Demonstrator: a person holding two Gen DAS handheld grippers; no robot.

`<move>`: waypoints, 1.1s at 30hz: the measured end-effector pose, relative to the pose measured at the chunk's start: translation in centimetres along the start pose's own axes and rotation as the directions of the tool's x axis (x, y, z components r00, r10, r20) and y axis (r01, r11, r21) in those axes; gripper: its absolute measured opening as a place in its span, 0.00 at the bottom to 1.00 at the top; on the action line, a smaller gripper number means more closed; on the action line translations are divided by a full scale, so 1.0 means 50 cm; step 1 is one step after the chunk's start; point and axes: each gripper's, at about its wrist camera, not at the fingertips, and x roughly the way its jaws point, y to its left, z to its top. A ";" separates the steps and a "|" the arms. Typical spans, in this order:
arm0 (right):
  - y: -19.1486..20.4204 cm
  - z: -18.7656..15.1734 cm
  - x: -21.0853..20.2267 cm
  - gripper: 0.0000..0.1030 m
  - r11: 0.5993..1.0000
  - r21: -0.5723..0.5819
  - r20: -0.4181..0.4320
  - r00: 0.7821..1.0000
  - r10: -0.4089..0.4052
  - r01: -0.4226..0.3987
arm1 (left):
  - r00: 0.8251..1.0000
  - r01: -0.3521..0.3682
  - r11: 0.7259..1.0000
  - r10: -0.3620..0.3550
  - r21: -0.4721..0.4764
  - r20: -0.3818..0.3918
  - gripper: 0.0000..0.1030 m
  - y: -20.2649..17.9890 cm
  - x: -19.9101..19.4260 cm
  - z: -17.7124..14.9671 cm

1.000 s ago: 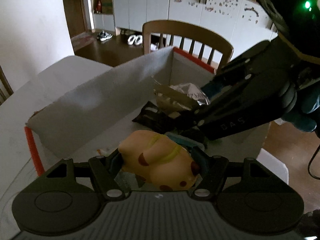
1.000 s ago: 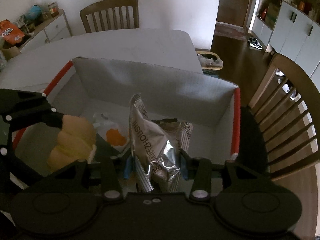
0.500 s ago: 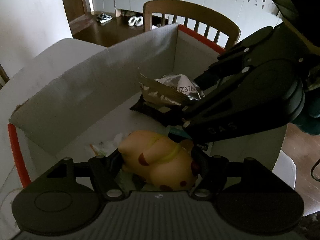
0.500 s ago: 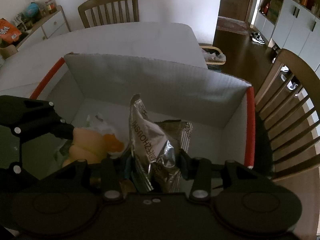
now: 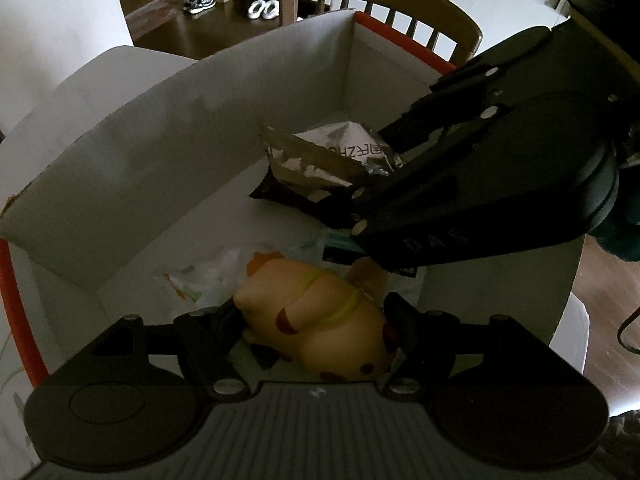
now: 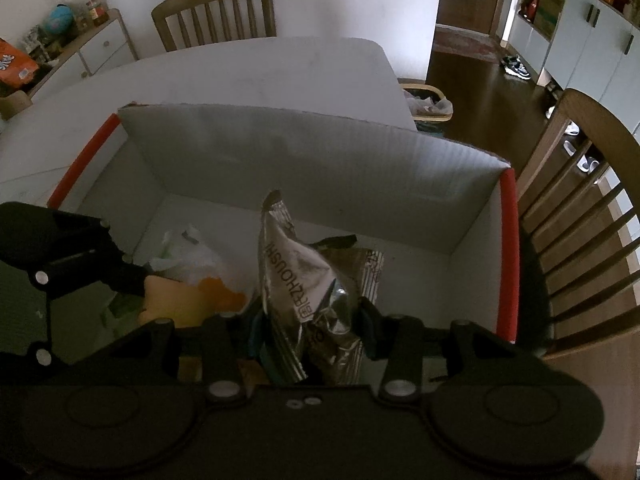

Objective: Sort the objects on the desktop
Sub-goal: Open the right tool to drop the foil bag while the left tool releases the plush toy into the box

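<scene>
My left gripper (image 5: 316,320) pinches the yellow toy (image 5: 320,316), now lower inside the cardboard box (image 6: 320,160) than a second ago; my right gripper (image 6: 308,320) clamps the silver snack packet (image 6: 296,276), jaws just eased slightly wider, also sunk deeper; beyond, a dark wrapper (image 5: 288,194) lies on the box floor.

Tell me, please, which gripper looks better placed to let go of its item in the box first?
Probably the left gripper: its yellow toy already sits low among items on the box floor, while the right gripper holds the silver packet upright.
</scene>
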 end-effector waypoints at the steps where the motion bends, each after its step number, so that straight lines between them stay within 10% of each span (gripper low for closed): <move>1: -0.001 0.001 -0.001 0.45 1.000 0.000 0.000 1.000 -0.001 0.001 | 1.000 0.001 1.000 -0.001 0.004 0.002 0.73 -0.001 -0.002 -0.002; 10: 0.000 0.004 -0.032 0.62 1.000 0.004 0.039 0.999 0.005 -0.005 | 0.999 0.023 1.000 -0.022 -0.021 0.047 0.83 0.003 -0.034 -0.011; 33: 0.037 -0.017 -0.185 0.64 0.998 -0.006 0.150 0.986 0.070 -0.070 | 0.961 0.022 0.994 0.008 -0.104 0.276 0.87 -0.010 -0.181 -0.078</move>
